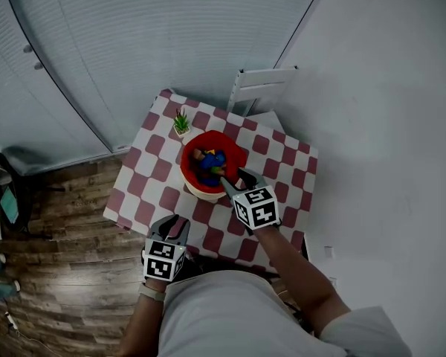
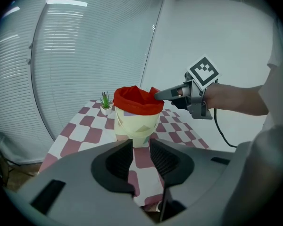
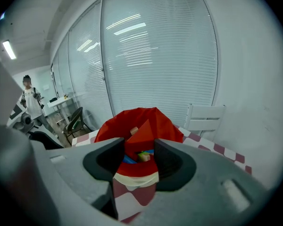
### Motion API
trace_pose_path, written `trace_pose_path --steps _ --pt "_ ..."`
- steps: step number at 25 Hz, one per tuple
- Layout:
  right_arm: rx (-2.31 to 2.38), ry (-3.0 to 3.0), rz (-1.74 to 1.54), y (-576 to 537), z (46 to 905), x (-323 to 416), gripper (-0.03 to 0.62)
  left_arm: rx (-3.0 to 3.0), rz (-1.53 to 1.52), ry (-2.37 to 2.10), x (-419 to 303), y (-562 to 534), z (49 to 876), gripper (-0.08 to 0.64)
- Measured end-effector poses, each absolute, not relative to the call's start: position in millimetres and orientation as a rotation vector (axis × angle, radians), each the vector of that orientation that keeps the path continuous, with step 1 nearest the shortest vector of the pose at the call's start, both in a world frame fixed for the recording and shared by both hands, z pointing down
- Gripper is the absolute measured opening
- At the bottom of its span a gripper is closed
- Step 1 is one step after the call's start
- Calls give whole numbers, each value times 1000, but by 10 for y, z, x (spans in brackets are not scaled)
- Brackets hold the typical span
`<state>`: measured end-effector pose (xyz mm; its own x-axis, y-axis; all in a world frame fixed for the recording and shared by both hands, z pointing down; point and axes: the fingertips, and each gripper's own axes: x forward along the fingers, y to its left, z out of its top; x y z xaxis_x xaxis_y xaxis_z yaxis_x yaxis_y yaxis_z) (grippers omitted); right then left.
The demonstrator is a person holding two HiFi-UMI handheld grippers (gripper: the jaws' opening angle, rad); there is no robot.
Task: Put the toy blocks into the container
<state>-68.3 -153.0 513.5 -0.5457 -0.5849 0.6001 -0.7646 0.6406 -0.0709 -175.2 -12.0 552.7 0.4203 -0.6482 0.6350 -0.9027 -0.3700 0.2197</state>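
- Left gripper (image 2: 141,142) — nearest item, at the near edge of the table (image 1: 275,155), well short of the container. Jaws a narrow gap apart with nothing between them; only checked cloth shows through the gap. Empty.
- Right gripper (image 3: 140,147) — at the near rim of the container (image 1: 234,151), tips touching or just above its red liner. Jaws partly apart. A peaked red fold (image 3: 146,131), seemingly liner and not a block, stands in the gap; whether the pads pinch it cannot be told.
- Container — cream tub with red lining, upright, mid-table.
- Toy blocks (image 1: 209,162) — blue, green and tan pieces lying inside the container. No loose block is visible on the cloth.
- Potted plant (image 1: 181,123) — small, just beyond the container on the left; not part of the task.
- White chair (image 1: 260,88) — behind the far table edge.
- Step in hand, as judged: the close of a drop-off at the container, most likely the last one.
- Next move calls for: getting the right gripper clear of the liner without dragging or tipping the tub, then checking the cloth for stray blocks.
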Motion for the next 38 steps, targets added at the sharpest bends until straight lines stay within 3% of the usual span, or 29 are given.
trace_pose_path --steps 20,38 --pt "991 -2306 433 -1555 5257 -1060 201 2129 580 -1312 -2132 -25 5552 104" --pt "1138 -2447 492 -1365 4824 -505 201 2264 512 -1257 -1752 -375 5253 104"
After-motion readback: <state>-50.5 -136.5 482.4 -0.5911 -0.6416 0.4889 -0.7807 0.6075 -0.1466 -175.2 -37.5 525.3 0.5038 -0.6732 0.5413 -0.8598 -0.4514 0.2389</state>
